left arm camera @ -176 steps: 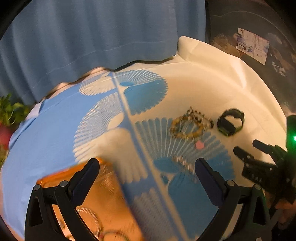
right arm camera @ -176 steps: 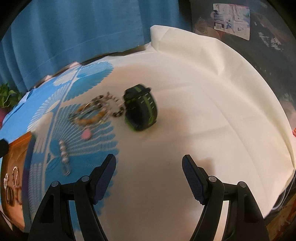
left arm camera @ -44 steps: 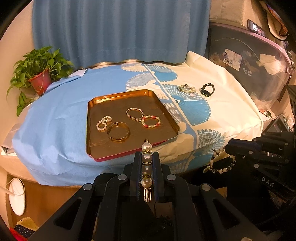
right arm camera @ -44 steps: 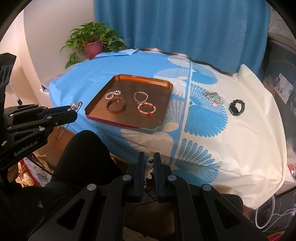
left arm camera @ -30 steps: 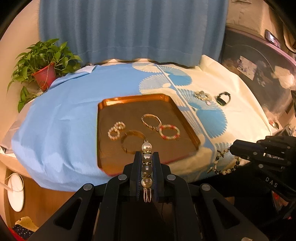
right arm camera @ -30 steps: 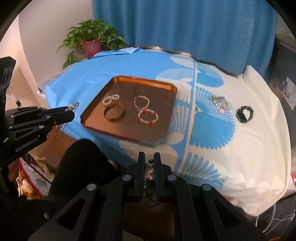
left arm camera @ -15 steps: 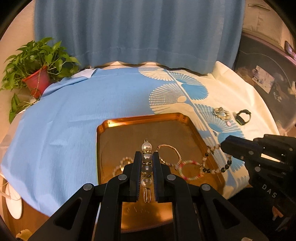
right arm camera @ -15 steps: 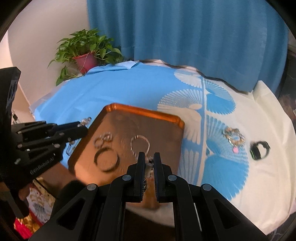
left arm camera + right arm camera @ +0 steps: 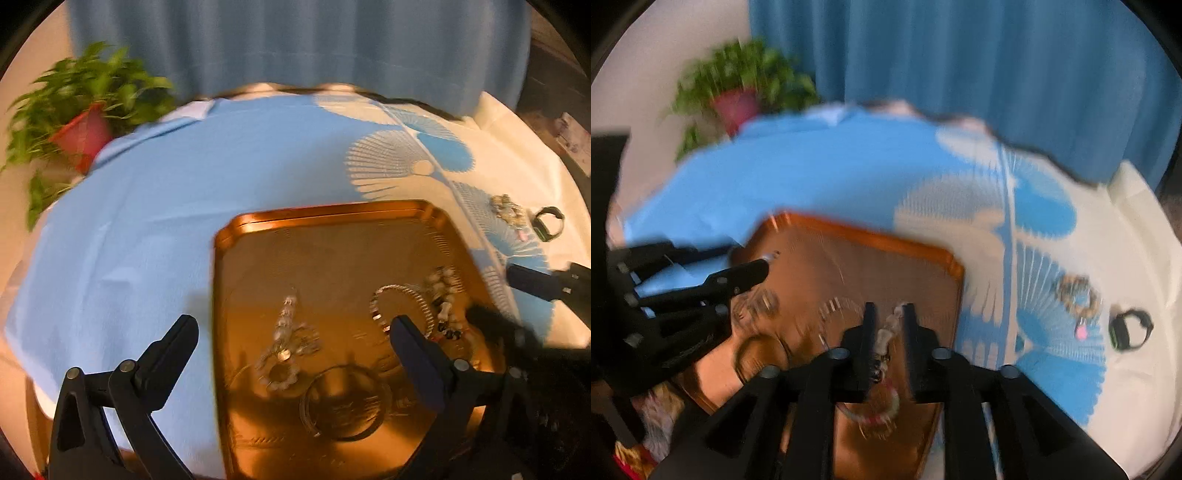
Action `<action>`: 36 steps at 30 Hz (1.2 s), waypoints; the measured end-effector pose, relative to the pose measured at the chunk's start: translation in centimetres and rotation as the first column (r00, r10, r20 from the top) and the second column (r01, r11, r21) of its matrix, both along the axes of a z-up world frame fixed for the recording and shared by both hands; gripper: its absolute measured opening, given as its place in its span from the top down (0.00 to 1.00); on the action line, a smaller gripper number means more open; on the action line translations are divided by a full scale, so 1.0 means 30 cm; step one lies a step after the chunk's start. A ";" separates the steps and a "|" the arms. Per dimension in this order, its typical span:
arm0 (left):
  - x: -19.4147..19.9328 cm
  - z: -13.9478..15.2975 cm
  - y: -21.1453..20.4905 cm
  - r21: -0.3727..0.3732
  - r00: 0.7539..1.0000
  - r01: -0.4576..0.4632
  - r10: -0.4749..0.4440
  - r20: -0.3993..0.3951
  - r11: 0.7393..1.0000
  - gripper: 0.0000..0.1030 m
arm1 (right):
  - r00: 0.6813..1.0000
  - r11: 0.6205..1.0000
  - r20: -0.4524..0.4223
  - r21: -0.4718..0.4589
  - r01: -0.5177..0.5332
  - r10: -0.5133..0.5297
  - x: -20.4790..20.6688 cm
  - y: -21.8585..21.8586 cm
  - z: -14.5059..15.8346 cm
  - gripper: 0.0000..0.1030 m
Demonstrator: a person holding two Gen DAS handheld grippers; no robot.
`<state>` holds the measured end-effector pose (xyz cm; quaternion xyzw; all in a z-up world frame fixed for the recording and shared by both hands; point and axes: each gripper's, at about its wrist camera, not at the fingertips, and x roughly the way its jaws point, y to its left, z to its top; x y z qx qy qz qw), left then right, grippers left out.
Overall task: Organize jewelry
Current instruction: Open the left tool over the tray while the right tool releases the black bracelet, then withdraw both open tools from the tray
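My left gripper [image 9: 295,332] is open over the copper tray [image 9: 325,218]. The pearl clip [image 9: 286,325] lies on the tray between its fingers, next to a pearl ring bracelet [image 9: 279,376] and a gold bangle [image 9: 343,402]. My right gripper [image 9: 888,317] hangs over the tray's [image 9: 871,232] right part, jaws slightly apart, with a black and white bead bracelet [image 9: 886,336] between them. That bracelet shows in the left wrist view [image 9: 445,306] draped onto the tray beside a thin bracelet [image 9: 400,306]. Both views are blurred.
A bracelet pile [image 9: 506,208] and a black watch [image 9: 550,223] lie on the cream cloth at the right, also in the right wrist view [image 9: 1130,328]. A potted plant [image 9: 79,125] stands at the far left. A blue curtain hangs behind.
My left gripper has opened and dropped the pearl clip onto the tray. My right gripper has come down over the tray, its jaws have parted a little and its bracelet lies partly on the tray.
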<state>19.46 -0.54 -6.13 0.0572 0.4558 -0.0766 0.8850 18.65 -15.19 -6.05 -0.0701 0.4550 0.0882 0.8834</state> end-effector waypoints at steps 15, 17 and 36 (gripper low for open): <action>-0.429 0.078 0.019 0.024 0.999 -0.024 0.022 0.049 0.999 0.00 | 0.996 0.996 0.021 -0.021 0.087 -0.087 -0.435 -0.069 -0.006 0.29; -0.480 0.095 0.017 0.017 0.998 -0.016 0.015 0.056 1.000 0.00 | 0.994 0.995 0.047 -0.016 0.095 -0.094 -0.495 -0.071 0.023 0.29; -0.789 0.244 0.013 0.052 0.984 -0.011 0.001 0.180 0.999 0.00 | 0.979 0.997 0.187 -0.005 0.078 -0.076 -0.840 -0.031 0.175 0.27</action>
